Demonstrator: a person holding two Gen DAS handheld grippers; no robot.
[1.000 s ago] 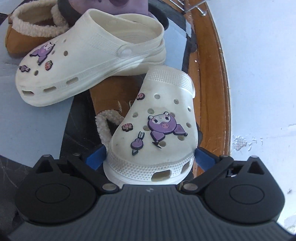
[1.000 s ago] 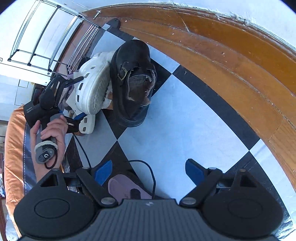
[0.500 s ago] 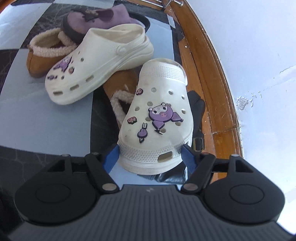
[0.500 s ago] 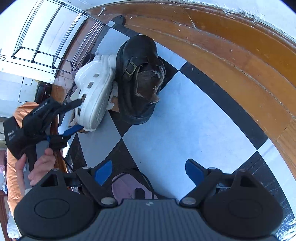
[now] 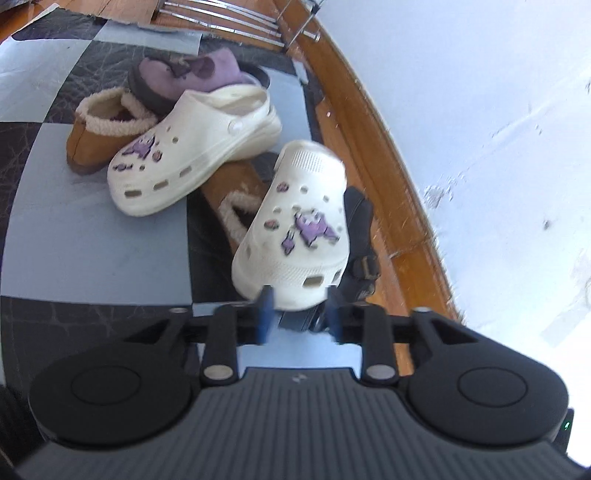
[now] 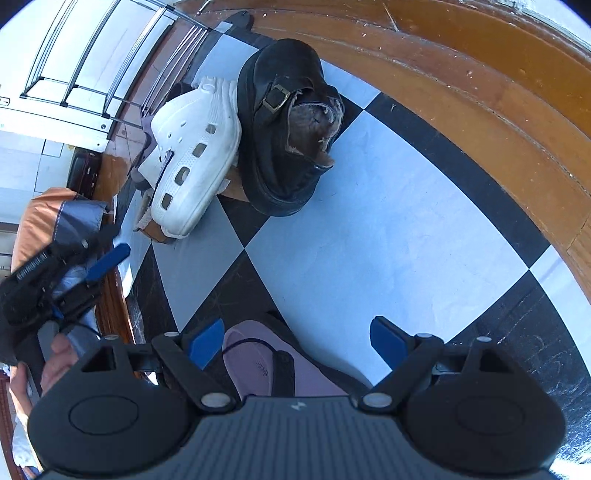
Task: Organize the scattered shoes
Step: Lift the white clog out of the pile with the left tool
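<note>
At six o'clock in the left wrist view, the left tongs are seen closing with nothing pinched. The toe of the near white clog lies just beyond the blue tips, and in the right wrist view the tongs are shown apart from it, so they are counted as released. That clog is propped at an angle, toe towards six o'clock, because it is leaned on a brown fleece slipper and against the black buckled shoe at its three o'clock side. Its mate, the far white clog, is found at ten o'clock from it, rested across a second brown slipper and a purple slipper. The pairs are thus mixed in one heap on the checked floor beside the wooden skirting. A wire rack, probably meant for the shoes, is seen at twelve o'clock. The right tongs are held wide and released above a lilac slipper at six o'clock of their own view, touched by neither pad and probably lined up for a grasp. The sorting is judged barely begun
</note>
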